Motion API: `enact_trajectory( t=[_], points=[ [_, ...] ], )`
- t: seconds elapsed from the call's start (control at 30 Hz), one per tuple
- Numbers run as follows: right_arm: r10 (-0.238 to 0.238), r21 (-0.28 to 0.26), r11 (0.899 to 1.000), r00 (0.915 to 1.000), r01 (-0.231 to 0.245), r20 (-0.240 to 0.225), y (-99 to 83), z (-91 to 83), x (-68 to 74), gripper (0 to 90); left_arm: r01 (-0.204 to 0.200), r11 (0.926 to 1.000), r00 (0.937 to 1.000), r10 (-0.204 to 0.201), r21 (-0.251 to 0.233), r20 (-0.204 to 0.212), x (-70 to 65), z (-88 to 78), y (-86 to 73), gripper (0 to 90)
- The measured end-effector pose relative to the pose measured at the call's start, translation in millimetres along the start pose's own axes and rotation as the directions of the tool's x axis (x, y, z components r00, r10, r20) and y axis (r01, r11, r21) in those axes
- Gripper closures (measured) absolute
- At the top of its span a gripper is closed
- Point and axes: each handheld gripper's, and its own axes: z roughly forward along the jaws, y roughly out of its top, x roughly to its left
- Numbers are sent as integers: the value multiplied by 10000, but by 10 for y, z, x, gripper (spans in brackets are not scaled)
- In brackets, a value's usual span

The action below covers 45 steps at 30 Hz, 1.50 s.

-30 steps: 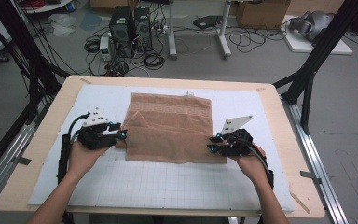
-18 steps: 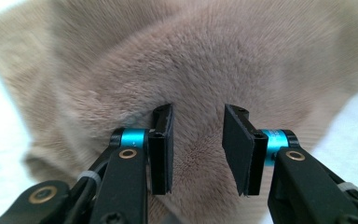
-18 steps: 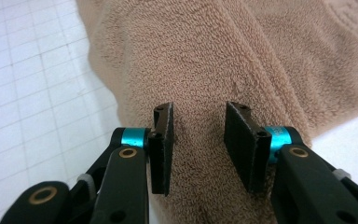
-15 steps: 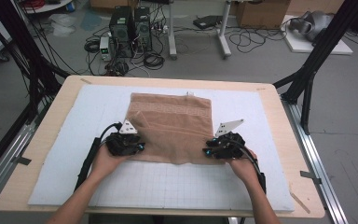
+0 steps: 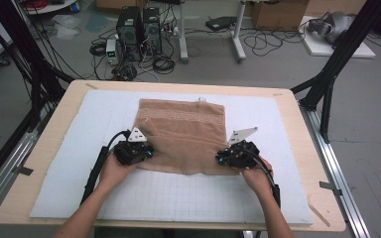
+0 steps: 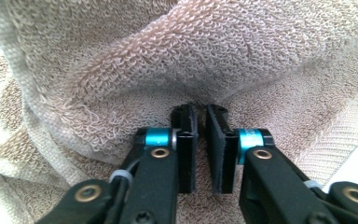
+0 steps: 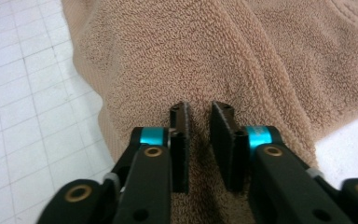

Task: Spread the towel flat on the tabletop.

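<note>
Towel [image 6: 223, 56] pinched between both grippers' narrowed jaws.

No lettering seems readable anywhere; distant items are too blurred.

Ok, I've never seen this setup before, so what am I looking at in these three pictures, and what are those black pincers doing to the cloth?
No robot arm here: a person holds a two-jaw claw in each hand. The high view looks down on the table from the person's side, forearms entering at the bottom. The other two pictures come from cameras riding on each claw, looking along its black jaws. On the white gridded mat lies a tan terry-cloth towel. The left claw sits at the towel's near left corner, the right claw at its near right edge. Both have just been closing, and each now stands nearly shut with a pinch of towel between its pads, so the towel looks gripped at both sides.
</note>
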Motion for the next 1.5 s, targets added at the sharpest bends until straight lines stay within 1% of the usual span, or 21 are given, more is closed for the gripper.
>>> enact_trajectory(
  t=[0.23, 0.4, 0.5, 0.57, 0.67, 0.73, 0.8, 0.83, 0.9, 0.97, 1.03, 1.07, 1.1, 1.13, 1.17, 1.2, 1.23, 1.27, 1.4, 1.43, 1.5],
  points=[
    [6, -172, 9999, 9998, -9, -182, -1, -43, 3, 840, 162, 9999, 9998, -162, -3, 97, 6, -59, 6, 858],
    [-122, -211, 9997, 9997, 117, -228, 14, -102, 32, 847, -30, 9999, 9999, 33, -154, 146, -25, -181, 10, 860],
    [-295, -214, 9993, 9993, 291, -215, 34, -149, 68, 847, -62, 9997, 9995, 68, -226, 298, -52, -264, 4, 861],
    [-405, -263, 9989, 9990, 400, -183, 56, -196, 106, 847, -200, 9993, 9991, 212, -303, 377, -78, -343, 0, 861],
    [-649, -469, 9969, 9974, 634, -324, 92, -274, 178, 847, -447, 9980, 9979, 467, -453, 446, -133, -496, -10, 860],
    [-804, -549, 9954, 9959, 781, -405, 119, -327, 248, 847, -472, 9966, 9974, 508, -676, 517, -180, -615, -31, 861],
    [-952, -640, 9937, 9939, 916, -560, 143, -376, 318, 847, -617, 9947, 9956, 672, -821, 653, -225, -741, -66, 861],
    [-1013, -616, 9935, 9911, 961, -869, 160, -412, 366, 847, -642, 9941, 9940, 714, -871, 824, -248, -805, -90, 861],
    [-1267, -643, 9906, 9874, 1210, -946, 178, -481, 453, 847, -786, 9925, 9920, 872, -937, 914, -296, -925, -138, 861],
    [-1463, -805, 9873, 9820, 1373, -1197, 193, -590, 574, 847, -836, 9908, 9888, 958, -1063, 1147, -362, -1105, -203, 861],
    [-1686, -936, 9833, 9754, 1563, -1422, 205, -714, 712, 838, -907, 9874, 9827, 1098, -1297, 1491, -442, -1299, -253, 860],
    [-1811, -1055, 9807, 9681, 1646, -1731, 210, -774, 773, 807, -964, 9850, 9776, 1207, -1429, 1723, -466, -1389, -271, 855],
    [-1831, -1151, 9798, 9646, 1633, -1900, 215, -825, 820, 724, -966, 9825, 9761, 1247, -1592, 1777, -487, -1458, -282, 822],
    [-1771, -1266, 9799, 9651, 1545, -1930, 224, -861, 842, 699, -942, 9821, 9762, 1232, -1632, 1783, -484, -1505, -279, 736],
    [-1710, -1340, 9801, 9653, 1462, -1974, 231, -888, 853, 693, -816, 9830, 9762, 1122, -1647, 1857, -467, -1524, -270, 653],
    [-1772, -1398, 9785, 9649, 1516, -1938, 240, -887, 847, 677, -837, 9823, 9769, 1141, -1676, 1809, -447, -1520, -261, 634],
    [-1686, -1299, 9806, 9699, 1469, -1758, 249, -863, 831, 656, -845, 9828, 9792, 1124, -1641, 1689, -423, -1494, -253, 631],
    [-1675, -1156, 9820, 9712, 1492, -1693, 258, -815, 805, 647, -831, 9838, 9812, 1087, -1590, 1598, -392, -1445, -251, 624],
    [-1538, -553, 9876, 9772, 1472, -1463, 221, -515, 668, 617, -608, 9885, 9859, 811, -1382, 1462, -303, -1142, -269, 615],
    [-1531, -337, 9881, 9793, 1500, -1323, 200, -435, 624, 611, -613, 9891, 9867, 803, -1336, 1413, -284, -1053, -274, 610],
    [-1362, -33, 9906, 9836, 1368, -1184, 148, -283, 523, 599, -750, 9926, 9903, 853, -955, 1092, -251, -878, -273, 606]
  ],
)
